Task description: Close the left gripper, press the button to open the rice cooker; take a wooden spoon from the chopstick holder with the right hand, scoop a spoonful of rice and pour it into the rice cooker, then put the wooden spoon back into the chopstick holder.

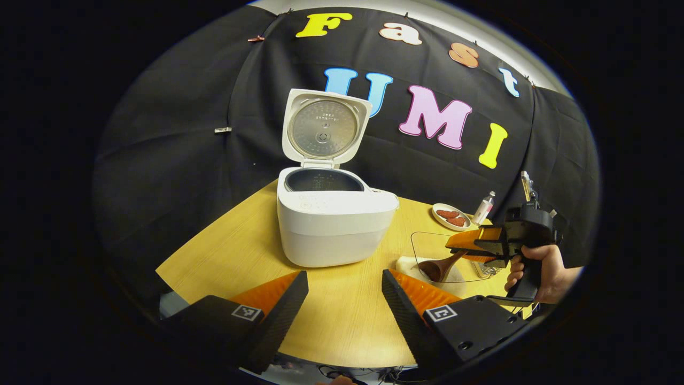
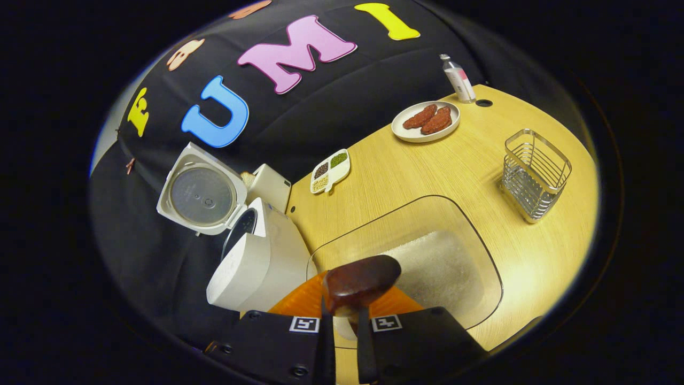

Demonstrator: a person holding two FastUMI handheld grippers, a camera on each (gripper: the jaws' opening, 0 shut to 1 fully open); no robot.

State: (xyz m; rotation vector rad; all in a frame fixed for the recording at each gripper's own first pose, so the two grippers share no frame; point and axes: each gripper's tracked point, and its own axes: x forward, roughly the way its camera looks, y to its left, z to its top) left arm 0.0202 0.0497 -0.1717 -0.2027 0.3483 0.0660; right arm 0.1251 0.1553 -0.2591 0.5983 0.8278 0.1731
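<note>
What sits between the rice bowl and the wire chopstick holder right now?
Nothing: in the right gripper view, bare table separates the glass bowl from the chopstick holder. The right gripper holds the wooden spoon.

One rice cooker [image 2: 256,262] stands left of the right jaws, its one lid [image 2: 200,192] up. One wooden spoon [image 2: 360,283] sits between those jaws, over one glass bowl [image 2: 427,224] of rice. Ahead lie one wire holder [image 2: 534,176], one plate [image 2: 425,133] with two brown pieces, one bottle [image 2: 458,79] and one three-part dish [image 2: 331,170].
</note>
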